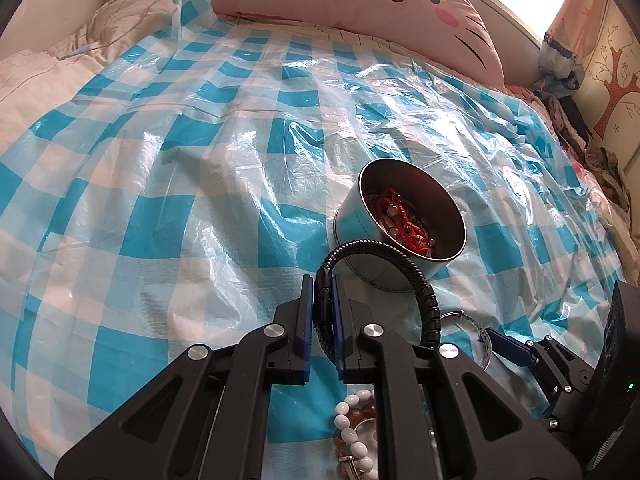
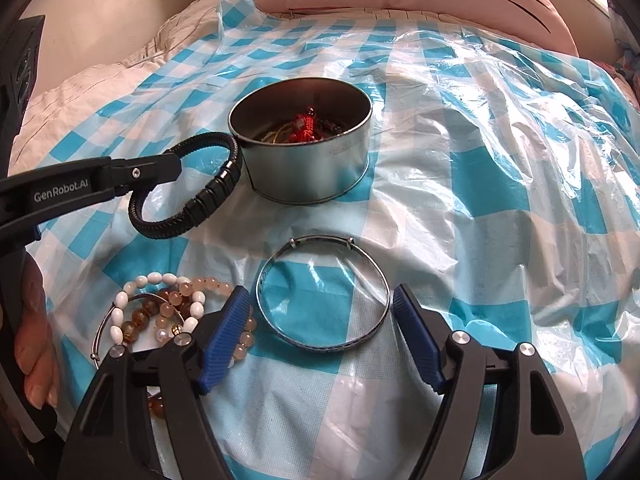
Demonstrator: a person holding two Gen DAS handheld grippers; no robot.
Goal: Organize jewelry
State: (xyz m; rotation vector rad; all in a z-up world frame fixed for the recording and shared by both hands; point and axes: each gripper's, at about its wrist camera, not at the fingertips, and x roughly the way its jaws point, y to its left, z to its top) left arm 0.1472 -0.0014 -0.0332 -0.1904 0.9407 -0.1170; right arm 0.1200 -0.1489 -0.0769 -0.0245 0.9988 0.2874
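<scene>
Left claw (image 1: 322, 292) grips black bracelet (image 2: 192, 196); right claw (image 2: 320, 312), tilted down, open around bangle (image 2: 322, 292).

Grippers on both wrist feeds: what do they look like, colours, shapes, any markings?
Both are matte black plastic linkages with round silver pivot bolts. The left gripper and right gripper each carry two flat fingers faced with ribbed blue pads. White lettering "GenRobot.AI" runs along the left one's side. A green indicator light glows on the right unit's body. No sleeves show.

The right gripper (image 2: 320, 332) stands open around a silver bangle (image 2: 323, 292); the left gripper (image 2: 176, 168) pinches a black braided bracelet (image 2: 192, 196) beside the round tin (image 2: 308, 160).
</scene>
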